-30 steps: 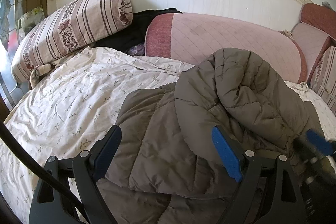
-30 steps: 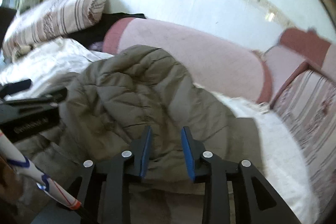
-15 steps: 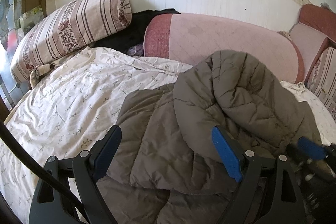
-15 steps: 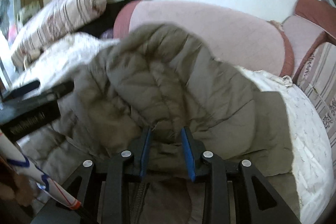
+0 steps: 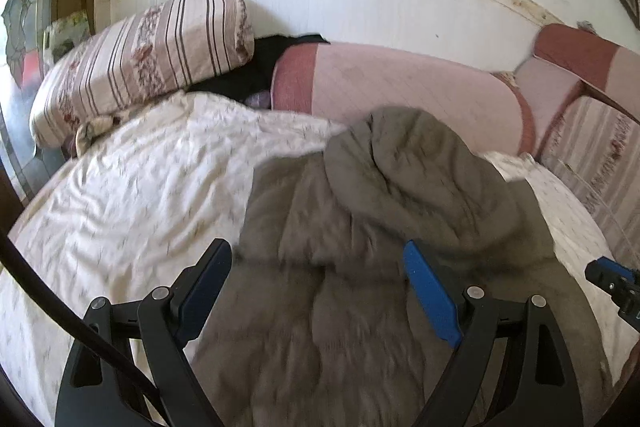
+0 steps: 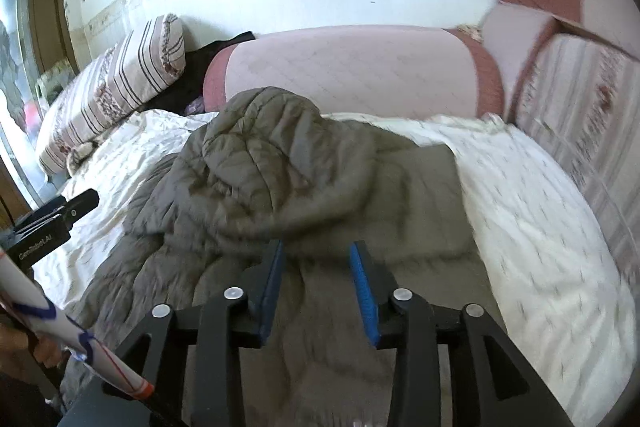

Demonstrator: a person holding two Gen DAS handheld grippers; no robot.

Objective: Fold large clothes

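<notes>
Here a grey-brown quilted coat point(image 5: 360, 227) lies spread on the bed point(image 5: 132, 195), its puffy stitched panels rumpled and its rounded hood point(image 6: 272, 163) heaped on top towards the far side. The sheet beneath is cream cotton with a fine sprig print, creased into soft ridges. The left hand-held gripper point(image 5: 316, 291) hangs over the coat's near half, blue pads wide apart, gripping nothing. The right hand-held gripper point(image 6: 316, 279) is over the coat just below the hood; its ribbed blue pads are opening, with no cloth pinched between them. A striped bolster point(image 5: 140, 63) and a pink quilted cushion point(image 5: 400, 87) rest against the wall.
</notes>
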